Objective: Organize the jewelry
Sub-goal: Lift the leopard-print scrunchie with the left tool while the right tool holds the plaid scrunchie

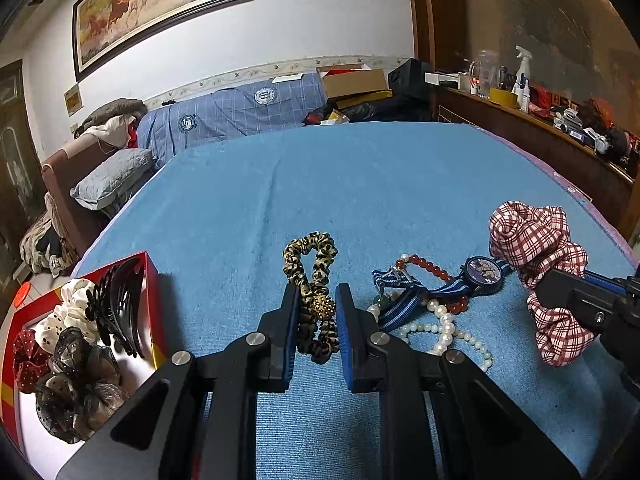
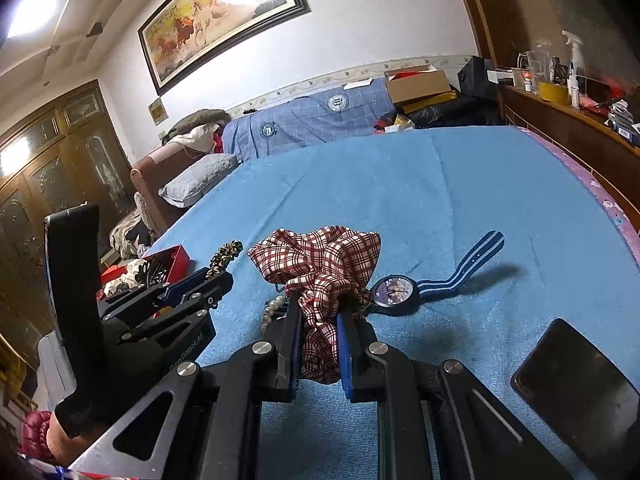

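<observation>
Leopard-print scrunchie [image 1: 316,292] pinched between left gripper [image 1: 316,300] pads at lower centre of left wrist view, hanging over blue bedspread [image 1: 320,184]. Red plaid scrunchie [image 2: 320,280] clamped in right gripper [image 2: 318,312] at lower centre of right wrist view. Just right of the leopard piece: pearl strand [image 1: 444,328], red bead bracelet [image 1: 432,266], striped-strap watch [image 1: 482,274], tangled together. Red box [image 1: 154,280] at lower left, crowded with black claw clip [image 1: 120,304] and scrunchies. Dark phone [image 2: 576,384] at lower right. Beyond, grey pillow [image 1: 114,178], blue bedding [image 1: 240,112].
</observation>
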Demonstrator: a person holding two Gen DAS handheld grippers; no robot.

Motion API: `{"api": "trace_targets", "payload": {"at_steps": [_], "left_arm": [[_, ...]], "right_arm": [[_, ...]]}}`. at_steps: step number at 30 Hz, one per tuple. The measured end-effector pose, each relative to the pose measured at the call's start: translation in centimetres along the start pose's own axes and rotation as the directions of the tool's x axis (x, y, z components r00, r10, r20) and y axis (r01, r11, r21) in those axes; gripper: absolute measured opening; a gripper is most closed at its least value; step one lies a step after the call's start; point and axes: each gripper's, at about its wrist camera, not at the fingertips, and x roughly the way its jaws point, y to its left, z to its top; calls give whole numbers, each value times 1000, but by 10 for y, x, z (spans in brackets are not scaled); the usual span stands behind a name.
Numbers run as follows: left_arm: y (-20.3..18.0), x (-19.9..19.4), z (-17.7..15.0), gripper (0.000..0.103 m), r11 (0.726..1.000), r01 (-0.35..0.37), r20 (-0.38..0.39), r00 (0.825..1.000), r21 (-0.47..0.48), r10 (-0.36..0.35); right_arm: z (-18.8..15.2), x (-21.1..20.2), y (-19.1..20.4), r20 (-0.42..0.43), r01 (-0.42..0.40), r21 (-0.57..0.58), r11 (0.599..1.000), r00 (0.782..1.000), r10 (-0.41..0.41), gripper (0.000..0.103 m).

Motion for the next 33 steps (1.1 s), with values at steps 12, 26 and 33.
{"api": "trace_targets", "payload": {"at_steps": [12, 26, 33], "left_arm": [[-1, 0, 0, 17, 1000, -3, 3, 1000, 4, 3], [-3, 0, 3, 17, 1000, -28, 14, 999, -3, 28], [-6, -9, 4, 17, 999, -47, 22, 999, -8, 47]], "right_arm": [[0, 0, 1, 0, 6, 6, 1000, 1000, -6, 17], [1, -2, -1, 17, 15, 27, 1000, 1000, -16, 17], [0, -5, -3, 29, 17, 38, 999, 999, -18, 17]]}}
